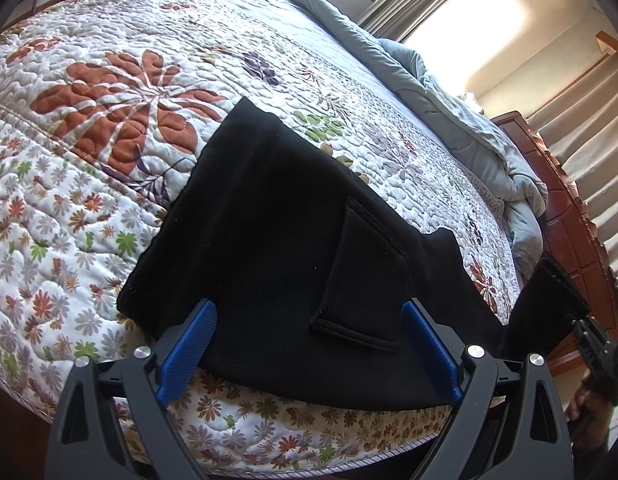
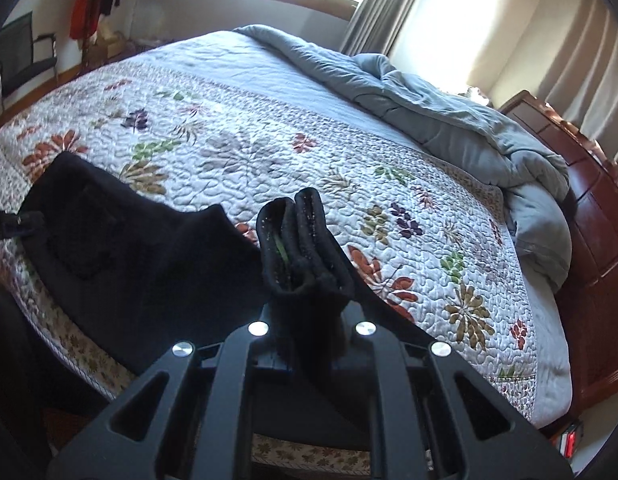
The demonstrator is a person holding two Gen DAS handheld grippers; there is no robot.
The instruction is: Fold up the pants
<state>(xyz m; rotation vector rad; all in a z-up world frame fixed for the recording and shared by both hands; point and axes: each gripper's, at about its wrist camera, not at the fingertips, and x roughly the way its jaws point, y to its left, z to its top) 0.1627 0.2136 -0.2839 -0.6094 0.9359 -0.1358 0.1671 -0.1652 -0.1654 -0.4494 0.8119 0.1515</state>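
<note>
fingers (image 2: 305,280) pinch pants (image 1: 269,220) near crumpled duvet (image 2: 449,120).

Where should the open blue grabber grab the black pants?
Probably the near edge of the black pants, between the pads of the left gripper, coming from the bed's front side. That edge lies flat by the mattress border, and the right gripper already holds the other bunched end.

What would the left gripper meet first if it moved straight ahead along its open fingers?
Most likely the black pants: the left gripper is open with the cloth lying on the quilt right between its blue fingers. Depth is unclear.
</note>
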